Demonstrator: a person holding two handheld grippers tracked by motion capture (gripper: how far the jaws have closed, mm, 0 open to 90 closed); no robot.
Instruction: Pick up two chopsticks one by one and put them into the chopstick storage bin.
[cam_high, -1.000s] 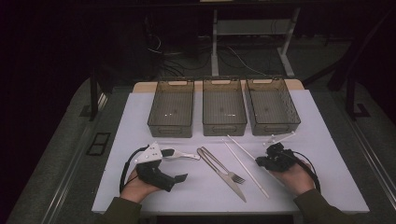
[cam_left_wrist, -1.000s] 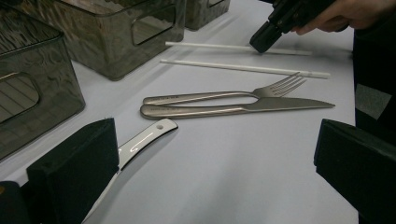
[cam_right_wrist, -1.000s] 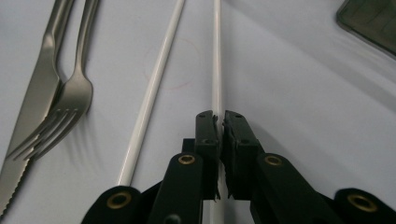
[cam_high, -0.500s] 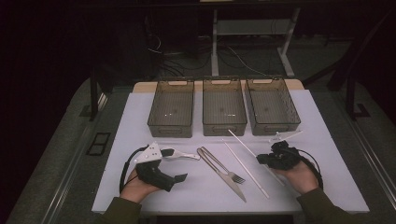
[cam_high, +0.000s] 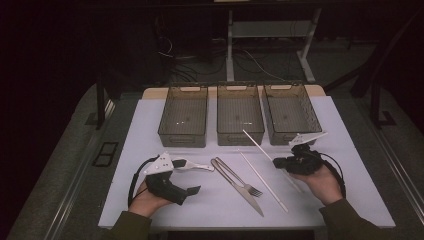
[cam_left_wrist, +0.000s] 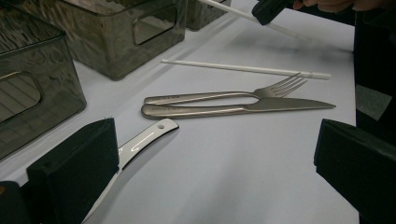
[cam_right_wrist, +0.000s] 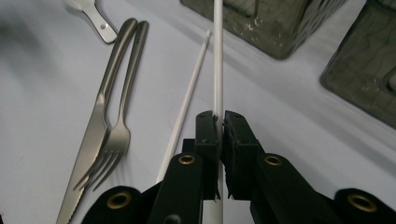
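My right gripper (cam_high: 278, 161) (cam_right_wrist: 218, 120) is shut on a white chopstick (cam_high: 257, 145) (cam_right_wrist: 217, 56), which slants up off the mat with its far tip near the middle bin (cam_high: 240, 137). A second white chopstick (cam_high: 262, 181) (cam_right_wrist: 187, 102) (cam_left_wrist: 243, 69) lies flat beside it. To its left lie a steel fork (cam_high: 235, 179) (cam_left_wrist: 210, 96) and knife (cam_high: 247, 195) (cam_left_wrist: 243, 109) side by side. My left gripper (cam_high: 190, 176) (cam_left_wrist: 215, 158) rests at the front left, open, nothing between its pads. A spoon's handle (cam_high: 192, 165) (cam_left_wrist: 144, 137) lies next to its left jaw.
Three smoky plastic bins stand in a row at the back of the white mat (cam_high: 150, 130): the left bin (cam_high: 182, 139), the middle one, and the right bin (cam_high: 280, 137). Dark floor and table legs lie beyond the table's far edge.
My right gripper has risen slightly with the chopstick, whose far tip has lifted toward the bins. The left gripper has not moved.
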